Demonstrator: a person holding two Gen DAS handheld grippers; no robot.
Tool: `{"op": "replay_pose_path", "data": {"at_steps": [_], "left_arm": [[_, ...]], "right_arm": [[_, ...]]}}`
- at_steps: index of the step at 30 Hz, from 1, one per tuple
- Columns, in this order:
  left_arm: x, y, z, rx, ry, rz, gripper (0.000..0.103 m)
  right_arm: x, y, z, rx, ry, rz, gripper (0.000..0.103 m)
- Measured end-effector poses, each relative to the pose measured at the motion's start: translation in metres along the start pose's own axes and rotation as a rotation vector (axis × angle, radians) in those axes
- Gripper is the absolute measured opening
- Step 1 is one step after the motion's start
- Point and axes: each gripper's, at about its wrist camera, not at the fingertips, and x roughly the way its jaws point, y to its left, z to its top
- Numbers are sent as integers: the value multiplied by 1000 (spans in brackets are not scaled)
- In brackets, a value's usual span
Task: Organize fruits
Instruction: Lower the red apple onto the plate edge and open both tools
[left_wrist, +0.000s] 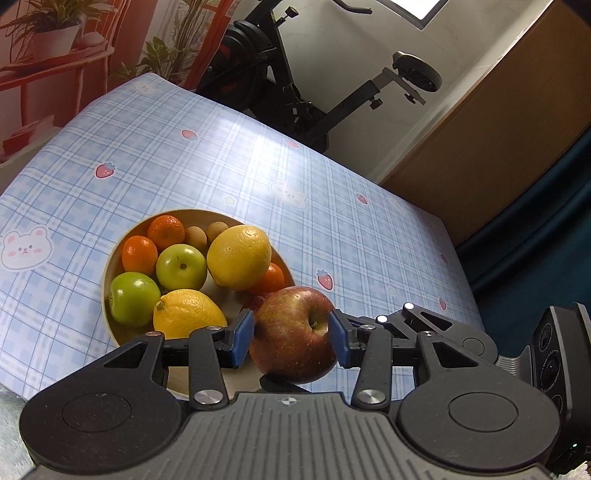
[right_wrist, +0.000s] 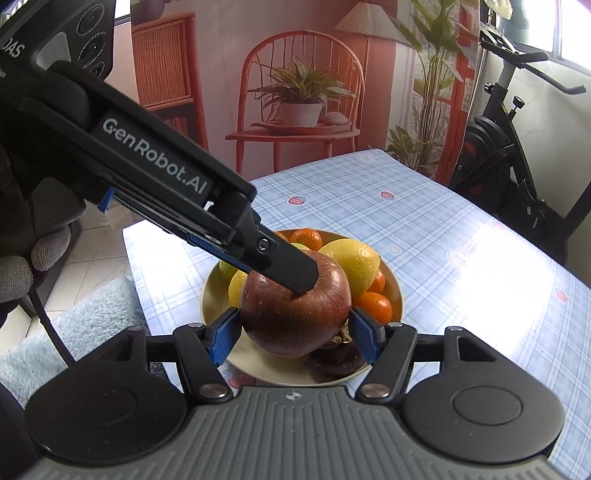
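A red apple (left_wrist: 291, 325) hangs just over the near rim of a tan bowl (left_wrist: 106, 295), with both grippers on it. My left gripper (left_wrist: 290, 341) is shut on it, one blue pad by the stem hollow and the other on the opposite side. In the right wrist view, my right gripper (right_wrist: 293, 339) clamps the same apple (right_wrist: 288, 314) at its flanks. A left finger (right_wrist: 291, 271) presses into the apple's top. The bowl (right_wrist: 399, 295) holds two lemons (left_wrist: 238, 256), two green apples (left_wrist: 181, 267), several oranges (left_wrist: 166, 232) and small brown fruits (left_wrist: 195, 236).
The bowl stands on a table with a blue checked cloth (left_wrist: 221, 147). Dark brown fruit (right_wrist: 332, 358) lies in the bowl under the apple. An exercise bike (left_wrist: 295, 99) stands beyond the table's far edge. A fluffy blue rug (right_wrist: 92, 321) lies on the floor to the left.
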Motion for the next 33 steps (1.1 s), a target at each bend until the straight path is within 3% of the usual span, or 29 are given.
{"op": "replay_pose_path", "data": {"at_steps": [7, 17, 33], "left_arm": [[-8, -1, -10, 19, 4, 14, 47], [15, 10, -11, -6, 65, 34, 44], [31, 24, 0, -55, 45, 42, 43]], "right_arm": [[-7, 7, -5, 17, -4, 26, 66], [18, -1, -19, 64, 64, 57, 66], [31, -3, -22, 66, 55, 55, 66]]}}
